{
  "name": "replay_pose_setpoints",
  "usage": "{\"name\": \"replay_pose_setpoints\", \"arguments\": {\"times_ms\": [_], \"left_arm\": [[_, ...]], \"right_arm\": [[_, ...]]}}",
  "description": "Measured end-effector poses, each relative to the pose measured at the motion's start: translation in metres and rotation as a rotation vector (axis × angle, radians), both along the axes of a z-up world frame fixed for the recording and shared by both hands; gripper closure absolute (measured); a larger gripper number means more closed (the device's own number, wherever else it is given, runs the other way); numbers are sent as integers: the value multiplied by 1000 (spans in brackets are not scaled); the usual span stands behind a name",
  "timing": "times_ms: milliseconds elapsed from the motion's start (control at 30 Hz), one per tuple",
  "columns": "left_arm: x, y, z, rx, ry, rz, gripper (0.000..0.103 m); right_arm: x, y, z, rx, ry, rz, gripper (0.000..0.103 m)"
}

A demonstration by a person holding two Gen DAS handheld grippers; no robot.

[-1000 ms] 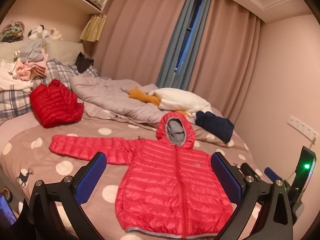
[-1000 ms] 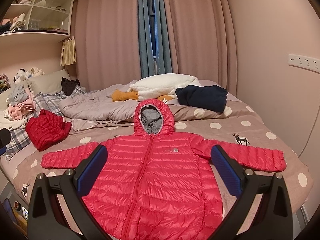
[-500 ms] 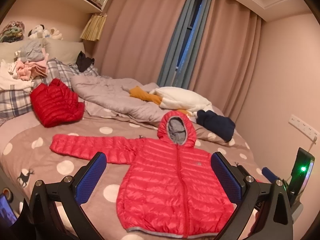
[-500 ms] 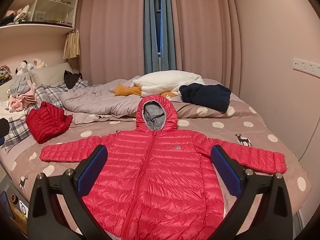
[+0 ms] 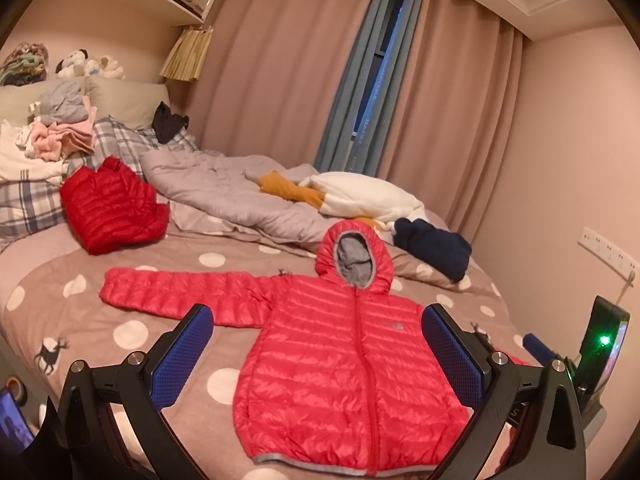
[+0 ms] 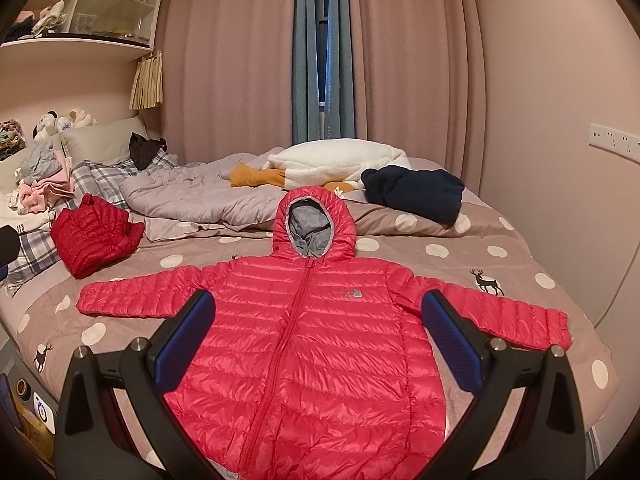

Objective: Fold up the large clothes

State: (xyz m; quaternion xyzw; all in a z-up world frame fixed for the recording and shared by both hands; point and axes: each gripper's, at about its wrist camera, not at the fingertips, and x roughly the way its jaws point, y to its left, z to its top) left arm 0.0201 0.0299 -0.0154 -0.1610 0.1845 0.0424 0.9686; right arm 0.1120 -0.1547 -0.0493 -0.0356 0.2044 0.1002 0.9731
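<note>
My left tool [image 5: 316, 344] and right tool [image 6: 318, 332] hang wide open and empty above the red puffer jacket [image 6: 312, 344], spread face-up on the bed [image 6: 516, 240]. Light, slick, springy; I'd pinch a sleeve cuff [image 6: 554, 326] first.

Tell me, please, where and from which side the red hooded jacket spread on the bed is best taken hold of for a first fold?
Probably a sleeve cuff. The red hooded jacket lies flat, zipped, sleeves straight out. The right hand-held gripper could pinch the right cuff from the bed's outer edge; the thin free end should lift easily and fold inward across the chest.
</note>
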Motion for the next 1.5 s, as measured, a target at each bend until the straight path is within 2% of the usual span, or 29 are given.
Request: {"name": "replay_pose_setpoints", "arguments": {"times_ms": [1500], "left_arm": [[4, 1, -1, 0, 24, -6, 0]], "right_arm": [[5, 6, -5, -27, 16, 1, 0]]}}
